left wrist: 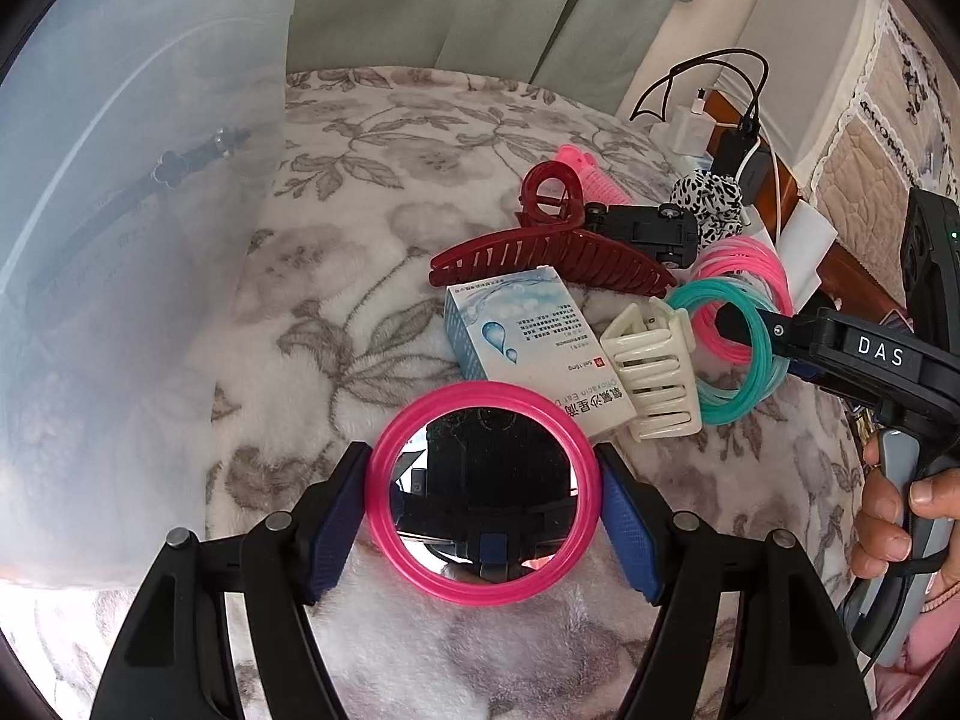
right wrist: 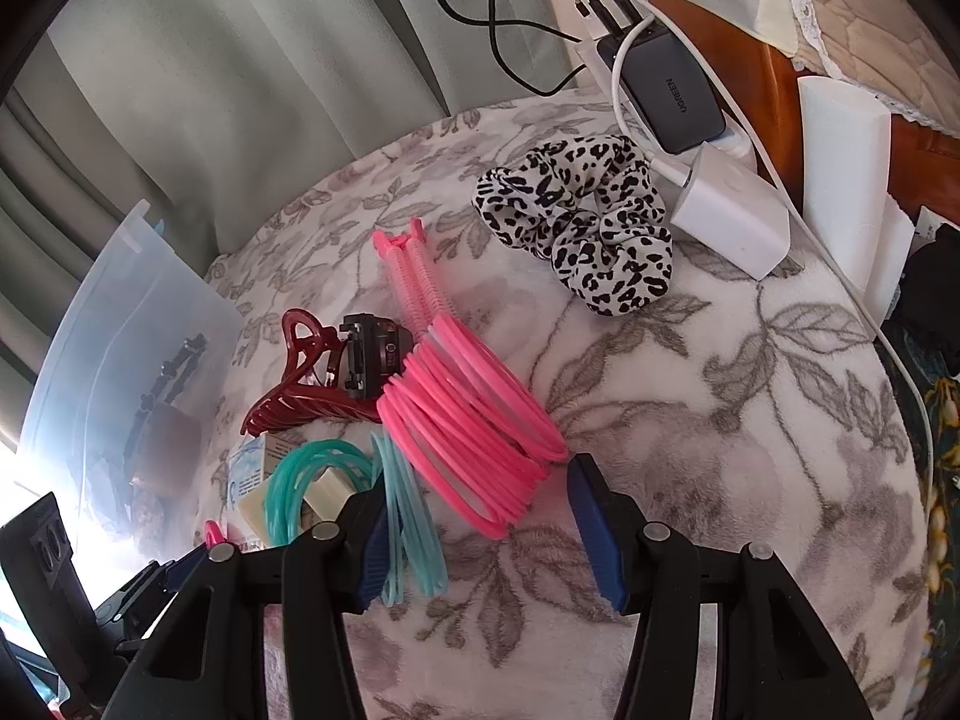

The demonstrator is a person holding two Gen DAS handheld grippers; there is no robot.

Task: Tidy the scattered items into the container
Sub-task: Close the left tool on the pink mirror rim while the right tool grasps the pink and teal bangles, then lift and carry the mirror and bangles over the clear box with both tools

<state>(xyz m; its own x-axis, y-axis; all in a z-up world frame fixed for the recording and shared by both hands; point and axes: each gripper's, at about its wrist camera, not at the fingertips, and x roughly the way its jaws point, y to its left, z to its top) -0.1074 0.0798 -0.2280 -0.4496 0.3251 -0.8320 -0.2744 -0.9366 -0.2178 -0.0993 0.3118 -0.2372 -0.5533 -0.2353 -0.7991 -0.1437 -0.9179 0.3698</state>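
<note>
1. Floral fleece blanket [right wrist: 690, 420] covers the surface, curtains behind; your translucent plastic container [left wrist: 138, 192] sits at the left edge, a dark flower hair clip already inside.
2. Left gripper [left wrist: 483, 498]: jaws spread either side of the pink round mirror [left wrist: 483, 495], pads just at the rim; I judge it not yet squeezed. Centre on the rim, close evenly, lift flat.
3. Right gripper [right wrist: 480, 534]: jaws apart, pink bangles [right wrist: 474, 438] between them, teal bangles [right wrist: 408, 534] against the left finger. Gather one whole bundle before closing.
4. Remaining clutter: dark red claw clip [left wrist: 552, 252], ear-drops box [left wrist: 522, 342], cream claw clip [left wrist: 654, 378], leopard scrunchie [right wrist: 576, 222].
5. Readable: "DAS" on the right gripper, "UGREEN" on the charger [right wrist: 672, 96], roughly "Ofloxacin Ear" on the box.
</note>
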